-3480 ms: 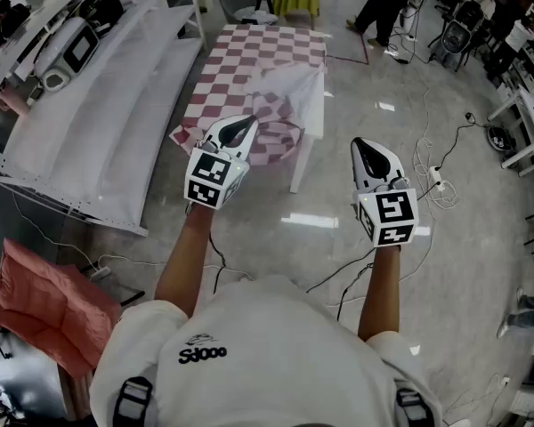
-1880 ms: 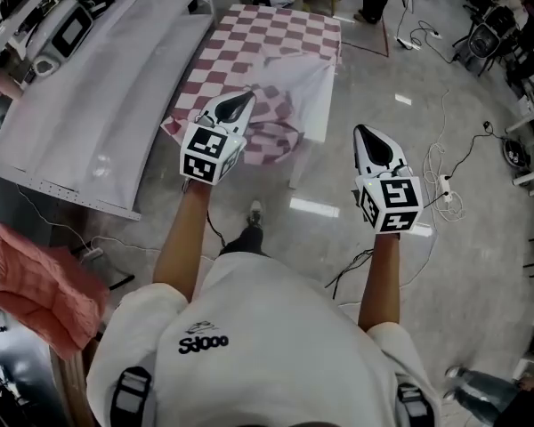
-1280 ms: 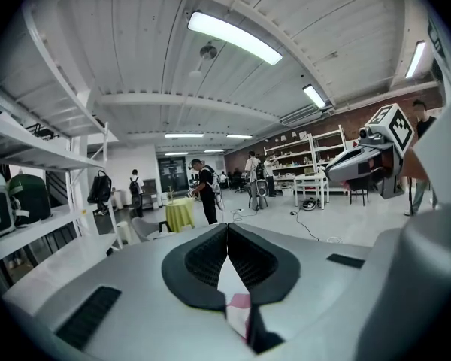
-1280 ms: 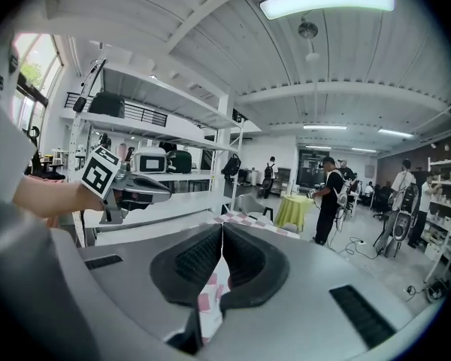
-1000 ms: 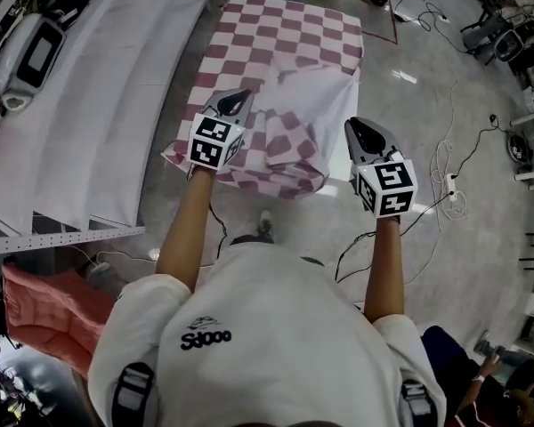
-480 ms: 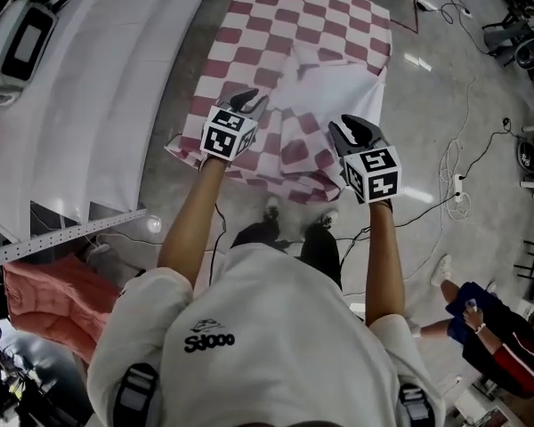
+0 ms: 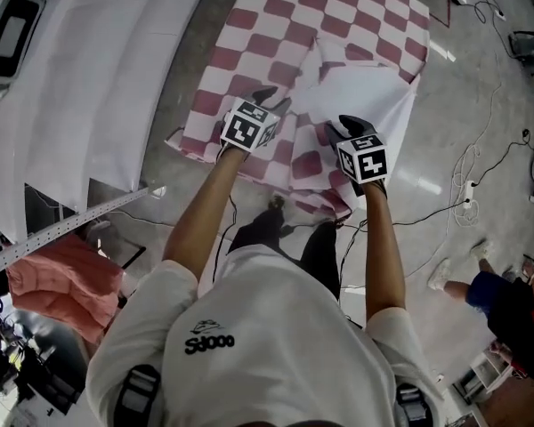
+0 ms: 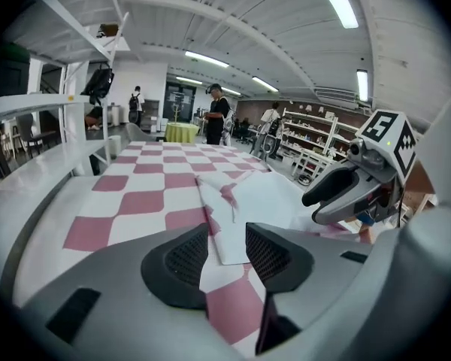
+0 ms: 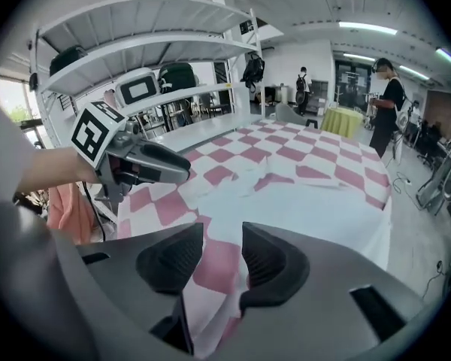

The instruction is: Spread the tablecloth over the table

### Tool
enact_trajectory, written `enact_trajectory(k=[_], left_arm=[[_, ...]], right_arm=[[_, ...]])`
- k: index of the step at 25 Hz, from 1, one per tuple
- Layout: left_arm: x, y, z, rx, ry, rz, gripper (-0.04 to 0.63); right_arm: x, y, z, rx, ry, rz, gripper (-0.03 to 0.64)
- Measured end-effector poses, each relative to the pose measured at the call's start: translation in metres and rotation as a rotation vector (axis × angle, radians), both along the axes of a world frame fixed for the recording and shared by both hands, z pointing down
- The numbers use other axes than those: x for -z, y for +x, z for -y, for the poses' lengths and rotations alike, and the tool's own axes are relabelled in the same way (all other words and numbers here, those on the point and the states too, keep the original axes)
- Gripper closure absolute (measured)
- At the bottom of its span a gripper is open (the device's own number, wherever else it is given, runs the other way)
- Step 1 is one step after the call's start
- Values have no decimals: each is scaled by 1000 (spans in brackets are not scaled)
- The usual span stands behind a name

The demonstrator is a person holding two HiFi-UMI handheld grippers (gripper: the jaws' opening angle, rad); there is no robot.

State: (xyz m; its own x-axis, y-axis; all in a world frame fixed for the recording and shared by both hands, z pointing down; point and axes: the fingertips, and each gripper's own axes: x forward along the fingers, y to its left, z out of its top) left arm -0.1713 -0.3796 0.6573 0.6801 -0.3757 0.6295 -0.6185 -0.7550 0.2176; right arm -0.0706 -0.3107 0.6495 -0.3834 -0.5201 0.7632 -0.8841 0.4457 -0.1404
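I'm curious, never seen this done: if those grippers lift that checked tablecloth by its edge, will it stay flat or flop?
Probably flops: the checked tablecloth already lies folded back on itself, creased. Likely light: its near edge drapes and ripples over the side.

Red-and-white checked tablecloth point(image 7: 338, 16) lying across the table, tabletop hidden under it, near edge draping over the side, a white flap point(image 7: 365, 92) folded back onto the checks at the right, glossy grey floor point(image 7: 187, 52) around, loose cables point(image 7: 467, 163) trailing on it at right
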Motion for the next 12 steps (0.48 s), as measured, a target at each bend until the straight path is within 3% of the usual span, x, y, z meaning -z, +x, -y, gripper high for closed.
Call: enact_trajectory(k=[5, 9, 12], left_arm=[[-29, 11, 13, 22, -46, 34, 397], [-49, 19, 14, 2, -60, 93, 371], [-55, 22, 14, -10, -84, 119, 387]], right_arm=[[-38, 4, 3, -15, -113, 48, 426], [-60, 5, -2, 13, -174, 26, 426], [-70, 6, -4, 26, -193, 15, 426]])
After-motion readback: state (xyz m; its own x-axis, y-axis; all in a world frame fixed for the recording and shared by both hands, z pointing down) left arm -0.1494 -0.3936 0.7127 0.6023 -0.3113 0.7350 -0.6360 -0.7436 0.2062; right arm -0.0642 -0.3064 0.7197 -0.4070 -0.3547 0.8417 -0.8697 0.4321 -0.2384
